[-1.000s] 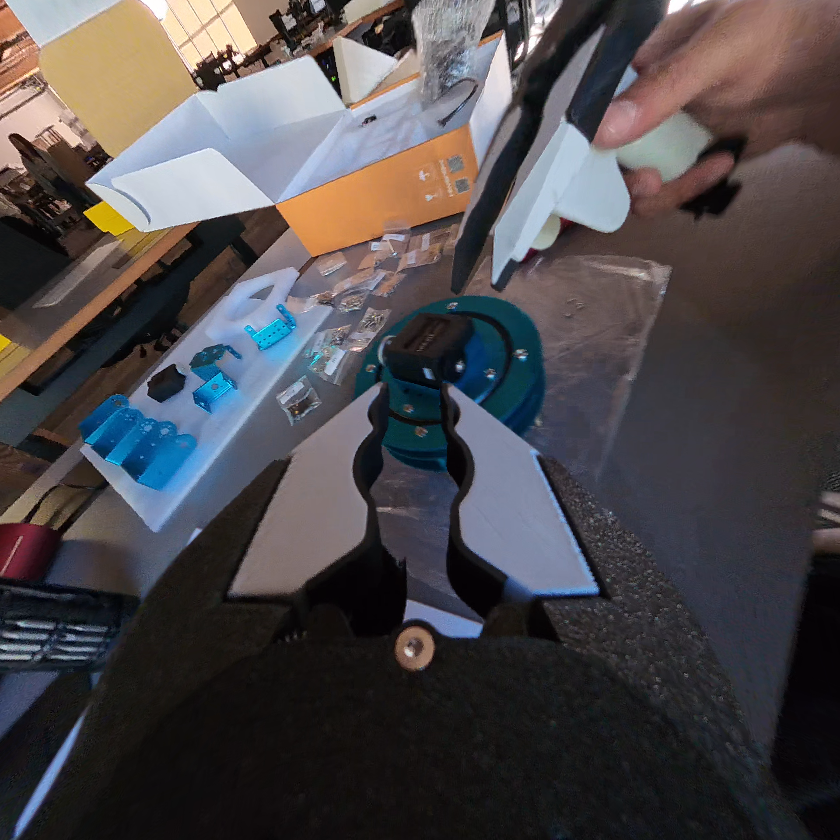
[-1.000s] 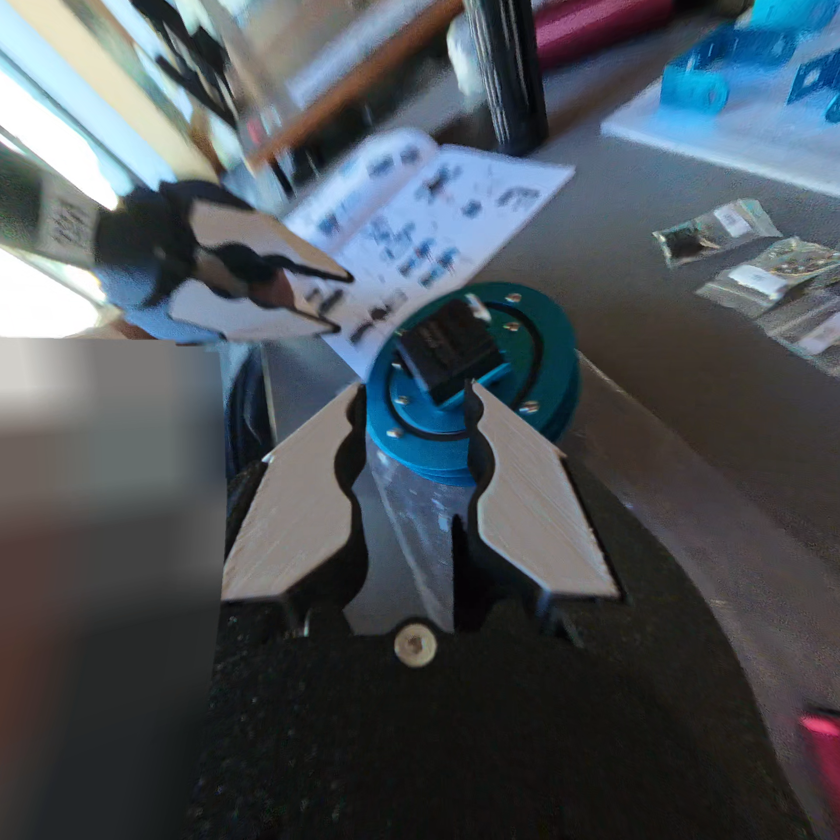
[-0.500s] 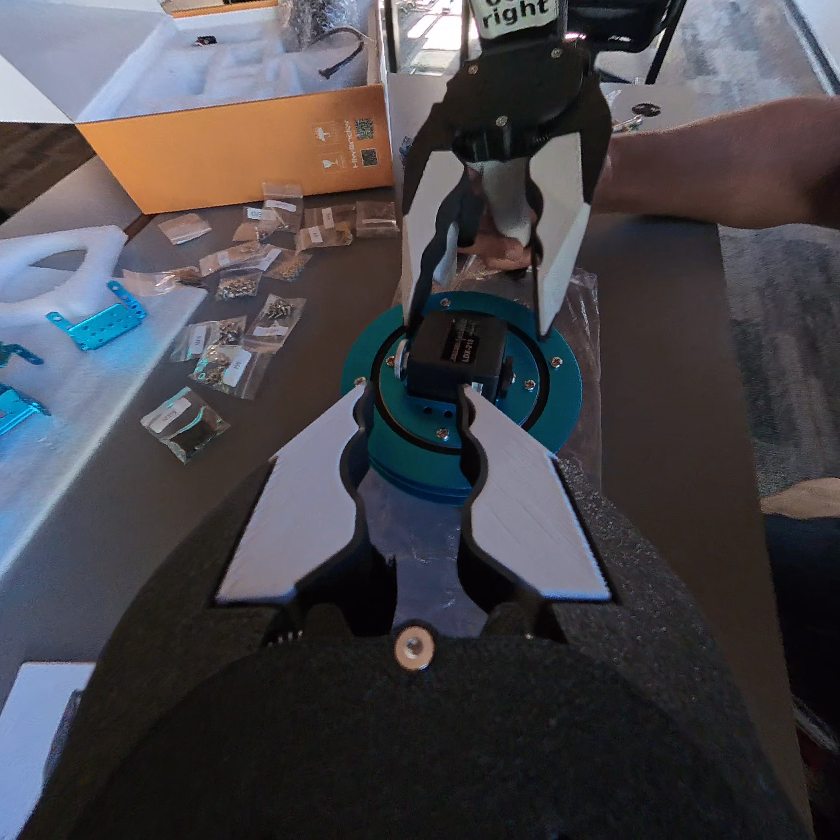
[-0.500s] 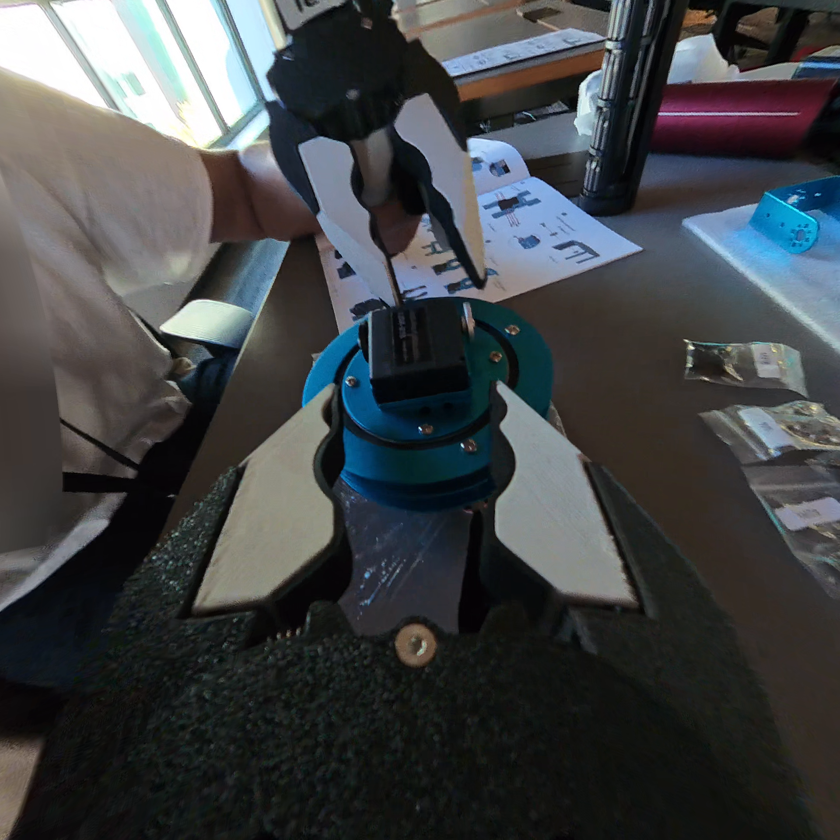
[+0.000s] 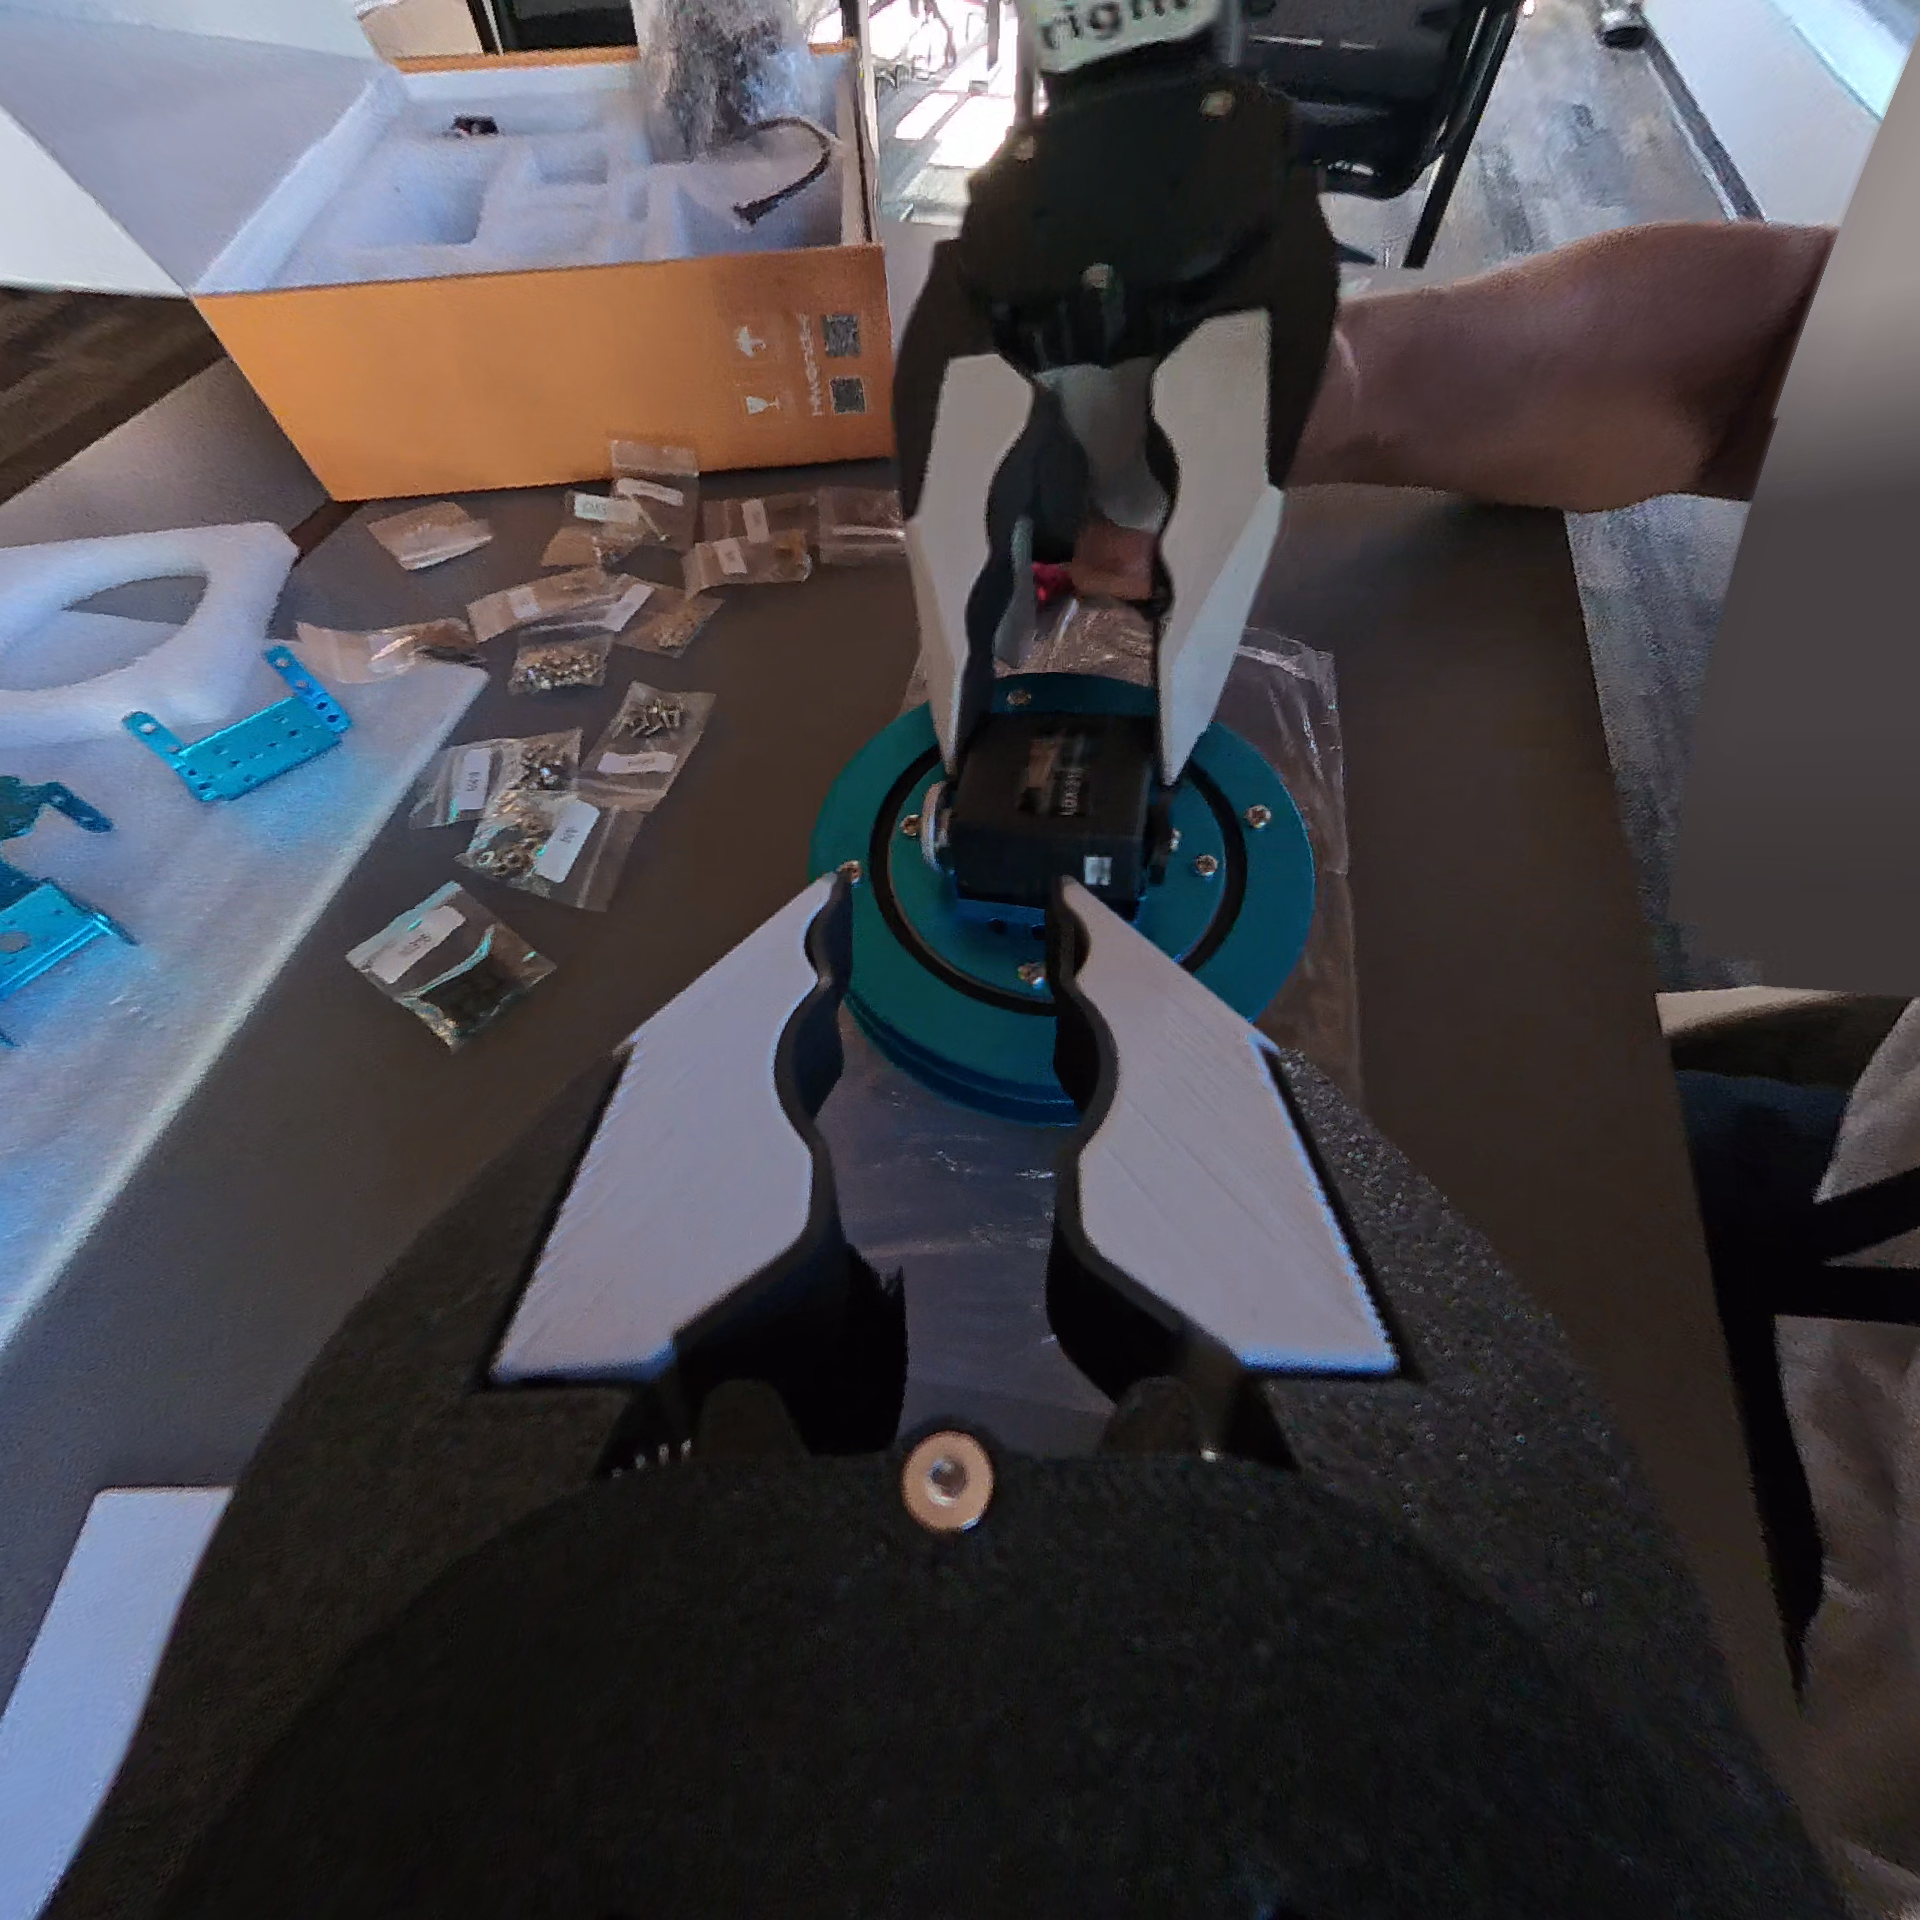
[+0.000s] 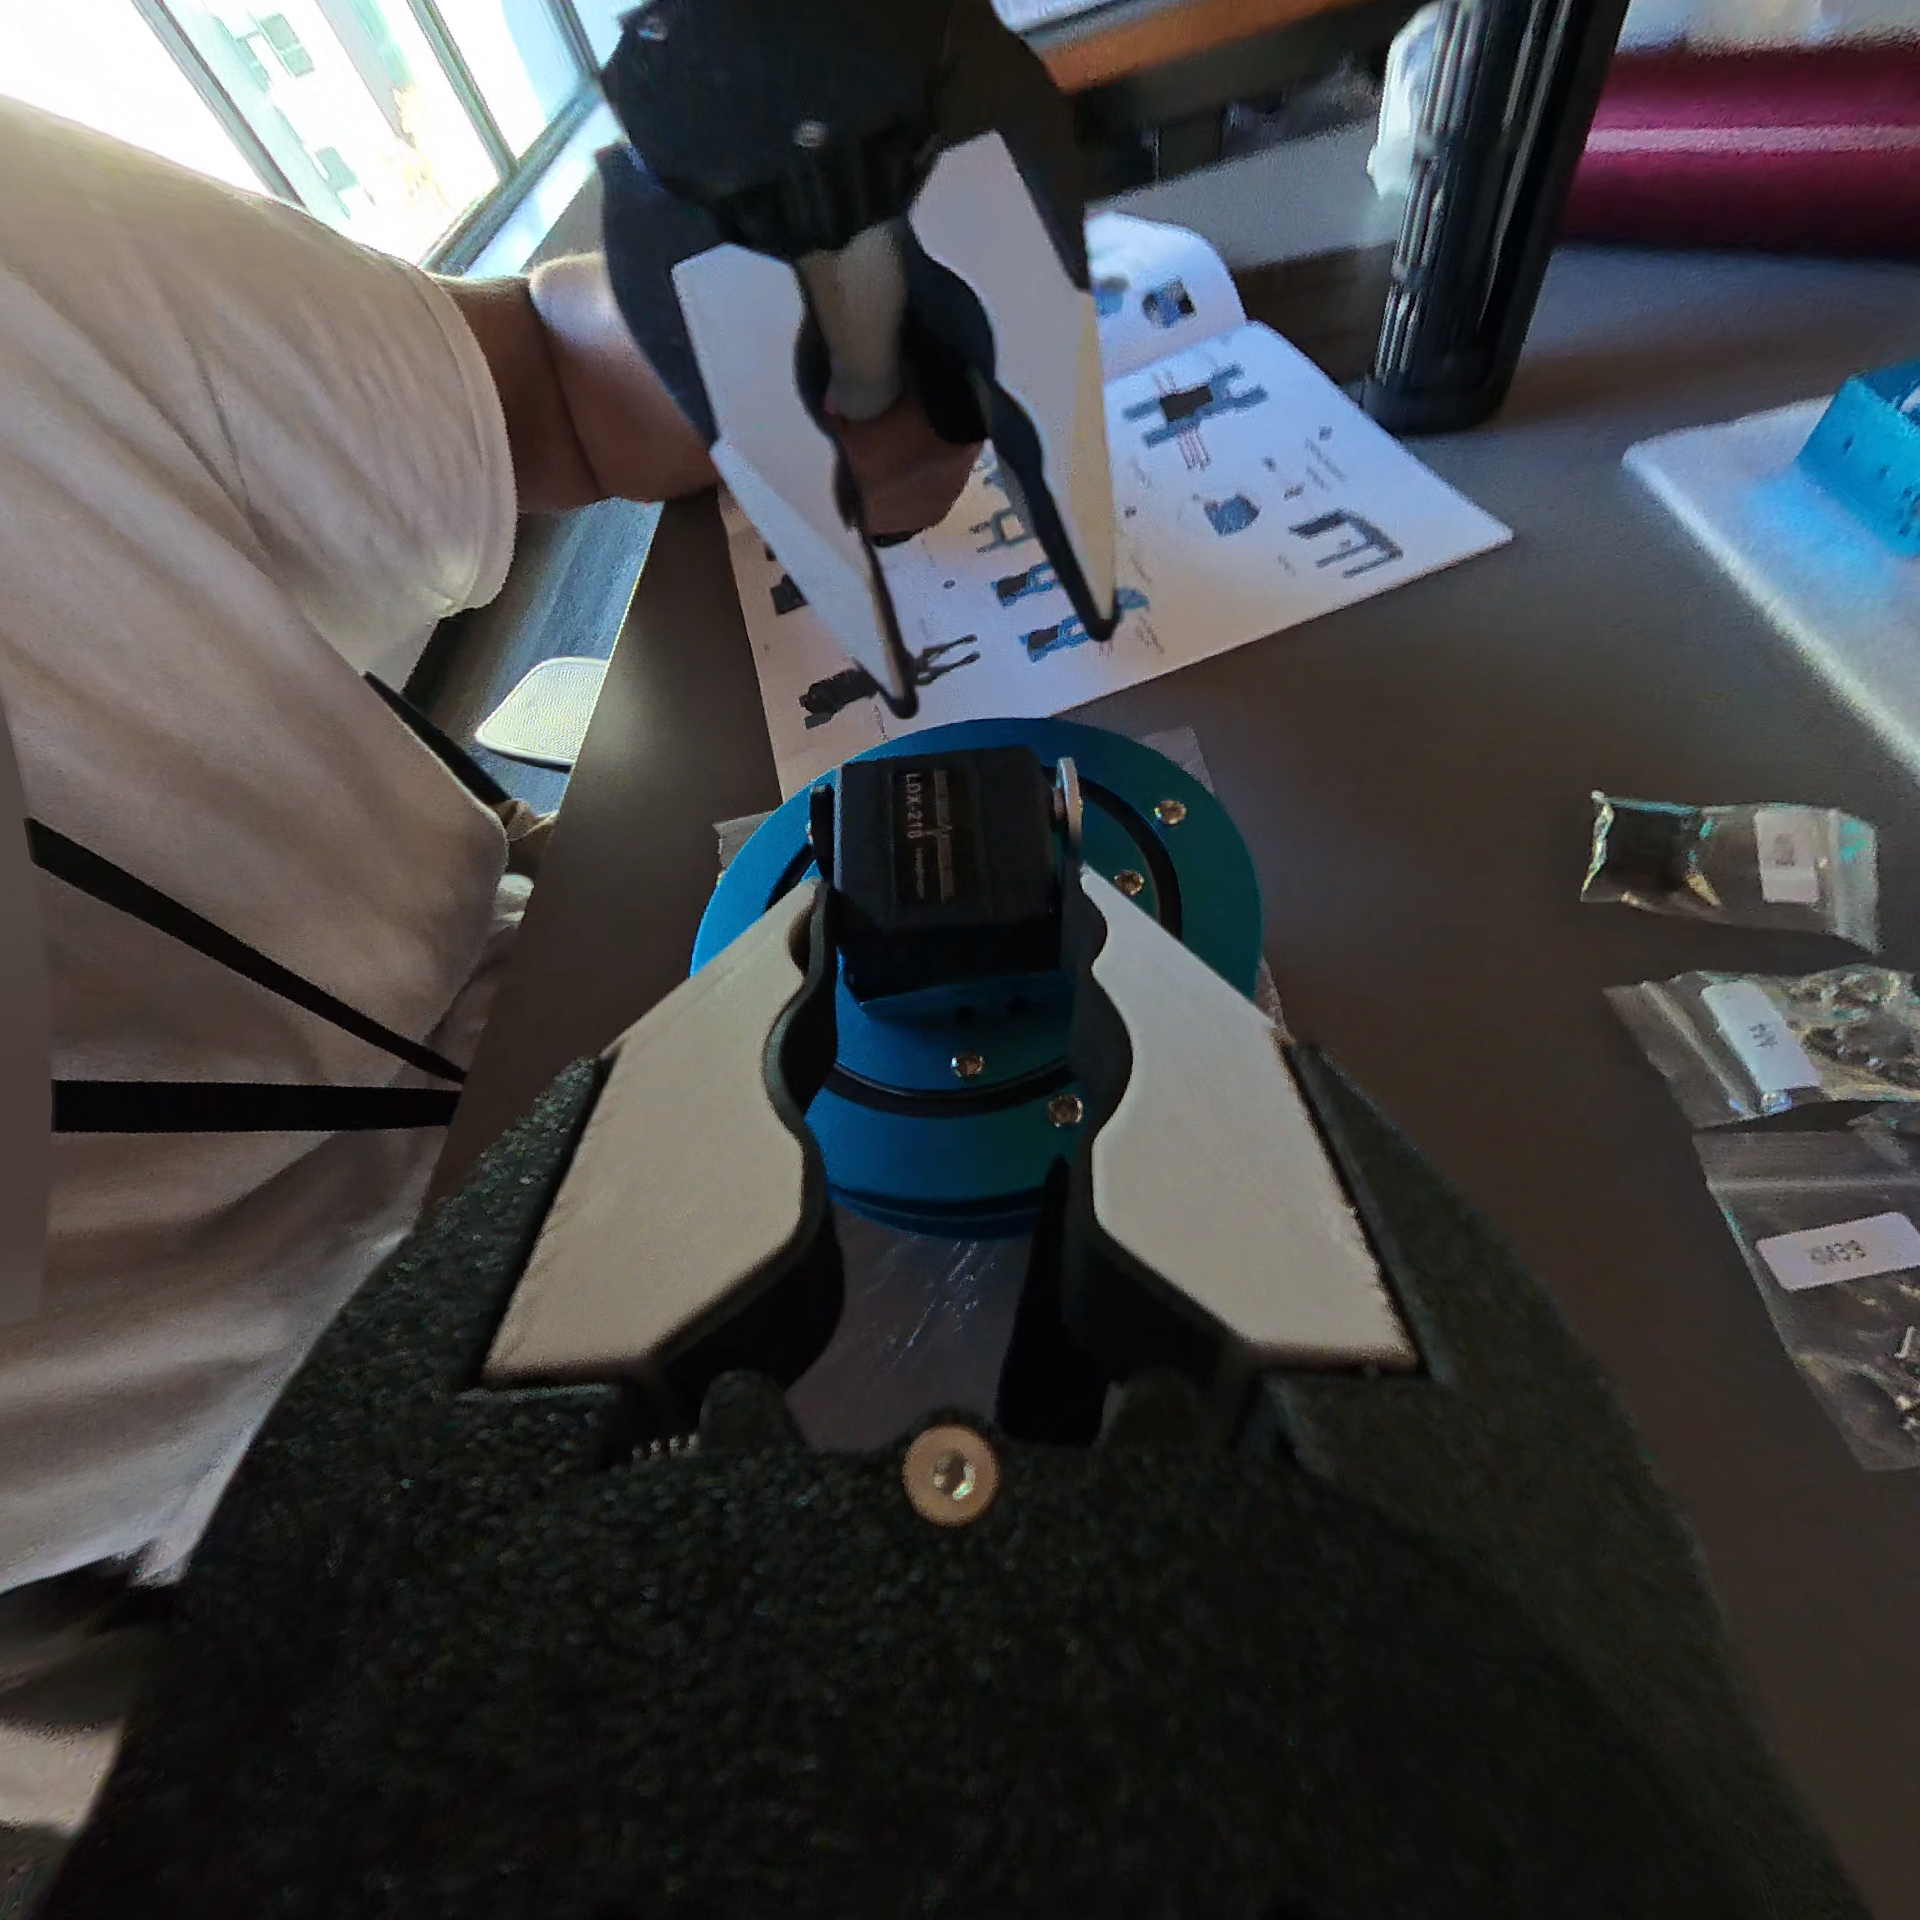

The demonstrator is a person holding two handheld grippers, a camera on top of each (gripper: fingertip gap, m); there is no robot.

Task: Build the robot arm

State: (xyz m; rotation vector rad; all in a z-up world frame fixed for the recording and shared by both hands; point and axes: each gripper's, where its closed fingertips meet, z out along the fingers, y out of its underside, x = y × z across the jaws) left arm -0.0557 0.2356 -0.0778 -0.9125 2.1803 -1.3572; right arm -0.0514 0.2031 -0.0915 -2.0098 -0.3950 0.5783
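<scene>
A round teal base point(image 5: 1236, 935) lies on a clear plastic sheet on the dark table, with a black servo point(image 5: 1049, 810) standing on it. My right gripper point(image 6: 951, 894) comes down from the far side and its fingers press both sides of the servo point(image 6: 940, 873); it also shows in the left wrist view point(image 5: 1060, 764). My left gripper point(image 5: 945, 888) is open and empty, with its tips at the base's near rim. In the right wrist view the left gripper point(image 6: 997, 665) hovers above the base's point(image 6: 1195, 862) far edge.
An open orange box point(image 5: 540, 353) with white foam stands at the back. Several small bags of screws point(image 5: 540, 800) and a foam sheet with blue brackets point(image 5: 239, 727) lie left. An instruction booklet point(image 6: 1247, 520), a black cylinder point(image 6: 1475, 208) and the person's arm point(image 5: 1558, 364) are close. There is about 4 cm between the tips of the two grippers.
Both grippers have swung in to face each other over the base. The right gripper has moved closer and its fingers have narrowed onto the servo. The left gripper stays open.
</scene>
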